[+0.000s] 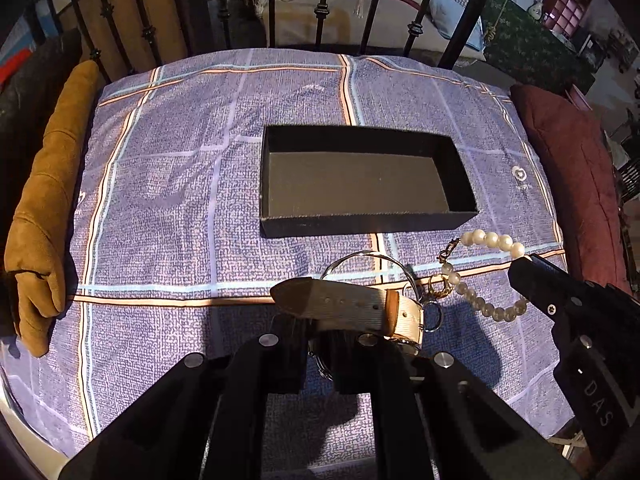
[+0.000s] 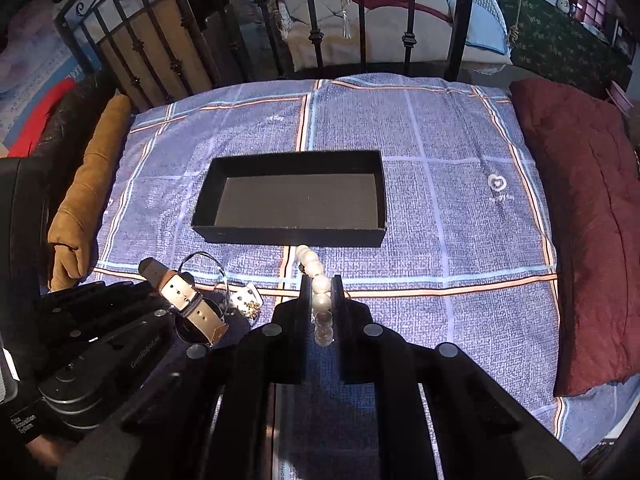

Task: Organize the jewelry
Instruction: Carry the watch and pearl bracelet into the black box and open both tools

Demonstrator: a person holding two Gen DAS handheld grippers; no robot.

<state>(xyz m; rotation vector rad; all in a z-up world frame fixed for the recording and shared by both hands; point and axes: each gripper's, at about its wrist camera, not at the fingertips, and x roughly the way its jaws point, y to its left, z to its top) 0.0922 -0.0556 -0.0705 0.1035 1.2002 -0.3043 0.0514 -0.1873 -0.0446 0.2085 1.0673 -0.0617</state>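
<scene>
The left gripper (image 1: 320, 344) pinched a watch (image 1: 352, 308), its pale strap running crosswise at lower centre, while the right gripper (image 2: 322, 312), lettered "DAS" in the left view, clamped a pearl bracelet (image 2: 318, 280) strung away up the frame. The left one read "GenRobot.AI". Beyond lay an empty black box (image 2: 296, 236), long axis crosswise, with bare checked cloth (image 2: 460, 240) to its right.

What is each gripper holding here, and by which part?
The left gripper grips the wristwatch near its case, the strap sticking out. The right gripper pinches the pearl bracelet across its beads.
</scene>
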